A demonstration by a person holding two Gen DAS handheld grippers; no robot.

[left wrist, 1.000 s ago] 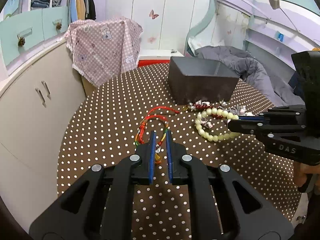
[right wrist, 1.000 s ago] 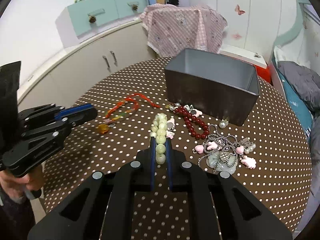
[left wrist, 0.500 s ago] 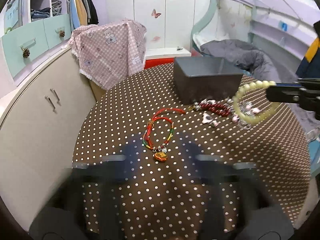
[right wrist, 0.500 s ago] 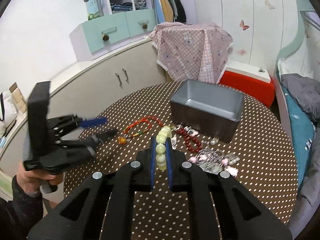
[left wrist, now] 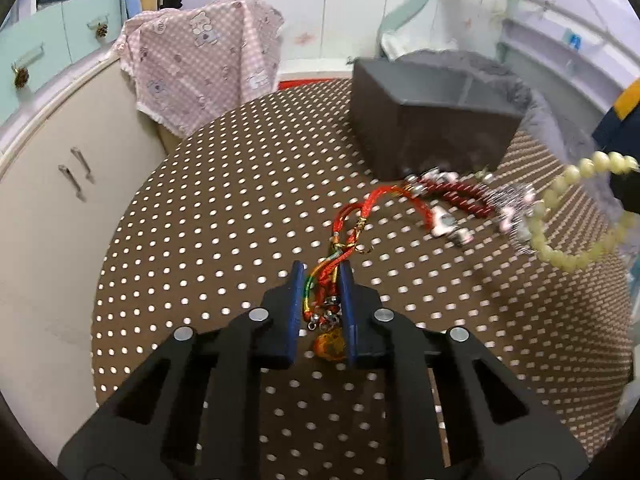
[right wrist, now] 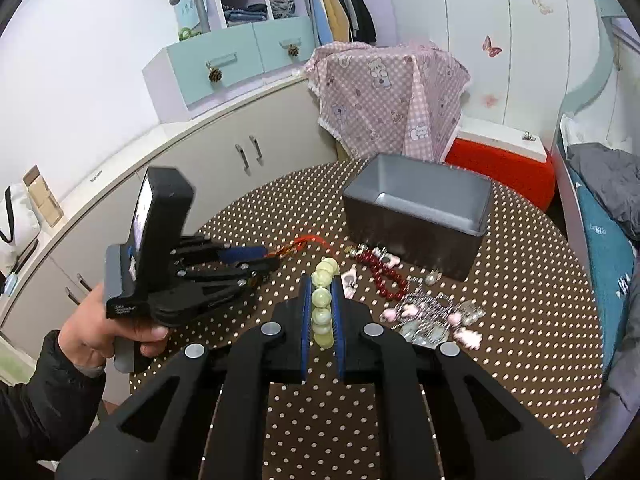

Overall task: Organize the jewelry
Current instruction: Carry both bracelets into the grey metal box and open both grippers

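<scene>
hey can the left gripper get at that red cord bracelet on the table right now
Probably yes. The left gripper is already down on the red cord bracelet, its fingers closing with the beaded end between them. Nothing blocks it: the right gripper holds the pale bead bracelet off to the side.

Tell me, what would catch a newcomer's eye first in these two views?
Probably the pale green bead bracelet, pinched in the right gripper and hanging clear above the brown polka-dot table. Next, the left gripper, its jaws closing around the red and rainbow cord bracelet lying on the table. Behind them stands an open grey box, with a dark red bead bracelet and a tangle of silver and pink charms in front of it.
</scene>
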